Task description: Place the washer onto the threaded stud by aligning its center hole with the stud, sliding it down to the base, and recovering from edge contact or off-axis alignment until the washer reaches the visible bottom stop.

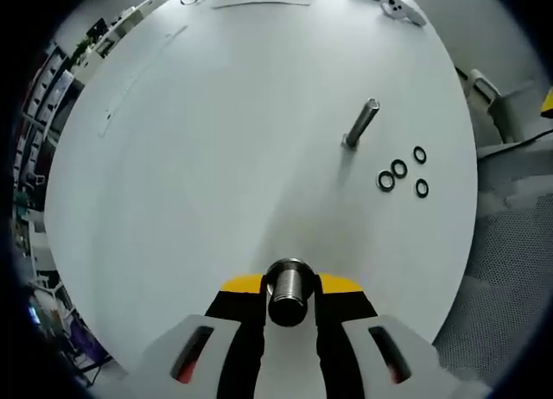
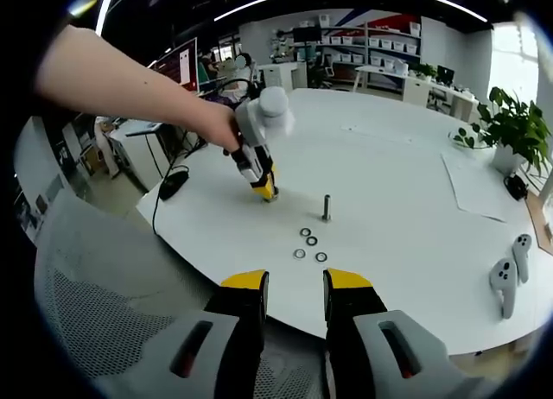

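A: Where are the washers?

B: Four dark washers [image 1: 402,172] lie flat in a loose cluster on the white worktop [image 1: 216,140], just beside the threaded stud [image 1: 359,124]. In the right gripper view the same washers [image 2: 309,243] sit in front of the stud [image 2: 327,206], which stands upright on its base. None of them is on the stud.

A: And the left tongs?

B: The left tongs [image 1: 289,306] are closed on a short threaded metal cylinder [image 1: 288,288], seemingly a bolt or second stud, gripped between the yellow-tipped jaws. From the right gripper view, the left tongs [image 2: 264,188] point down to the worktop, well to the left of the stud, with a person's hand [image 2: 216,127] on the handle.

A: The right tongs?

B: The right tongs [image 2: 295,288] hold nothing; the jaws stand apart with a narrow gap, at the near edge of the worktop, well back from the washers.

A: Anything else around?

B: Two white controllers [image 2: 510,274] lie near the right edge, a potted plant [image 2: 510,127] stands beyond them, and a mesh chair back [image 2: 95,295] is at lower left.
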Action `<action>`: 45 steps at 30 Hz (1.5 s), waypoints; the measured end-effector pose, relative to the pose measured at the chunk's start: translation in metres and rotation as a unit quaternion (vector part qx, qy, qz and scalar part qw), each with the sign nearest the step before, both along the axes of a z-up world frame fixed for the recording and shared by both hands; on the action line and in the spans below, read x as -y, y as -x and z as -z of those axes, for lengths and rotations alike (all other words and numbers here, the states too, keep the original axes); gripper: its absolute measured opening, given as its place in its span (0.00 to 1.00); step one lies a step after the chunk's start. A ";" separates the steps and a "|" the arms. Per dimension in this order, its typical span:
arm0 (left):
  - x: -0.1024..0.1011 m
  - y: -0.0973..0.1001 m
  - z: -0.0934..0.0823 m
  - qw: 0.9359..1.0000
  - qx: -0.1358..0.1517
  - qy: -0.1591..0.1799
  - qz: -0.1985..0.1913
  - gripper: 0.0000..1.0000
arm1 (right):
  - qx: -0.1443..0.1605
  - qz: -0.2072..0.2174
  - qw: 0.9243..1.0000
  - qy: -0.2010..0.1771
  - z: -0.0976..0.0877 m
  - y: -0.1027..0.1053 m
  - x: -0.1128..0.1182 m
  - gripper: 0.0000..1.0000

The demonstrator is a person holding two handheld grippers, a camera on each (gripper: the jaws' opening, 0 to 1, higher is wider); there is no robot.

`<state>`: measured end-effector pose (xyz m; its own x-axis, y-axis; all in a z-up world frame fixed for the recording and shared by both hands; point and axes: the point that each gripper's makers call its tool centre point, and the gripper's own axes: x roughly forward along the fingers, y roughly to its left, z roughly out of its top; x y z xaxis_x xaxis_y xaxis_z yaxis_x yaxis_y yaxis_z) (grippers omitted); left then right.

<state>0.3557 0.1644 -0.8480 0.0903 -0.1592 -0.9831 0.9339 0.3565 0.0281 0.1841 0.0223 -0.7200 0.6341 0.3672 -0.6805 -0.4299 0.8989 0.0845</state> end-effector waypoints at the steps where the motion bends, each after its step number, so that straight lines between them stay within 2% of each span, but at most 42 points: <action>1: 0.000 0.001 0.000 1.000 0.000 0.001 0.001 0.19 | -0.001 -0.001 1.000 0.000 0.000 0.000 -0.001 0.28; 5: 0.000 0.003 -0.003 1.000 0.004 0.010 -0.010 0.20 | 0.000 -0.002 1.000 -0.001 0.000 0.000 -0.001 0.28; 8: -0.002 -0.005 -0.001 1.000 0.018 0.016 -0.012 0.23 | -0.001 -0.002 1.000 -0.002 0.000 0.000 -0.001 0.28; 9: -0.001 -0.008 -0.003 0.999 0.033 0.022 -0.002 0.24 | -0.001 0.001 1.000 -0.001 0.000 0.000 0.000 0.28; 12: 0.000 -0.004 -0.008 0.999 0.031 0.027 -0.010 0.23 | -0.003 0.005 1.000 -0.005 0.000 0.000 0.001 0.28; 14: 0.002 -0.007 -0.013 0.998 0.045 0.036 -0.015 0.23 | -0.003 0.003 1.000 -0.002 0.001 0.000 0.001 0.28; 17: 0.004 -0.008 -0.022 0.996 0.050 0.056 -0.041 0.23 | -0.004 0.001 1.000 -0.003 0.001 0.001 0.000 0.28; 21: -0.002 -0.008 -0.029 0.994 0.059 0.071 -0.056 0.24 | -0.004 -0.001 1.000 -0.002 0.001 0.001 -0.001 0.28; 24: -0.012 -0.006 -0.037 0.993 0.080 0.071 -0.057 0.26 | -0.005 -0.003 1.000 -0.004 0.001 0.001 -0.002 0.28; 27: -0.023 -0.003 -0.042 0.991 0.080 0.080 -0.077 0.26 | -0.005 -0.005 1.000 -0.004 0.001 0.001 -0.003 0.28; 34: -0.048 0.010 -0.061 0.984 0.097 0.101 -0.112 0.26 | -0.003 -0.015 1.000 -0.006 0.000 0.002 -0.007 0.28; 39: -0.068 0.026 -0.074 0.974 0.109 0.127 -0.155 0.27 | 0.000 -0.021 1.000 -0.006 -0.001 0.003 -0.009 0.28; 41: -0.074 0.033 -0.074 0.972 0.109 0.131 -0.164 0.28 | 0.017 -0.025 1.000 -0.010 -0.007 0.001 -0.011 0.28; 43: -0.076 0.042 -0.077 0.970 0.111 0.137 -0.168 0.28 | 0.022 -0.022 0.999 -0.011 -0.010 0.000 -0.010 0.27; 45: -0.075 0.047 -0.081 0.967 0.115 0.146 -0.173 0.28 | 0.015 -0.022 1.000 -0.013 -0.007 0.001 -0.010 0.27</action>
<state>0.3091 0.2391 -0.7666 0.3988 -0.3481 -0.8484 0.7381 0.6708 0.0718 0.1832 0.0323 -0.7134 0.6367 0.4123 -0.6516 -0.4714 0.8769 0.0943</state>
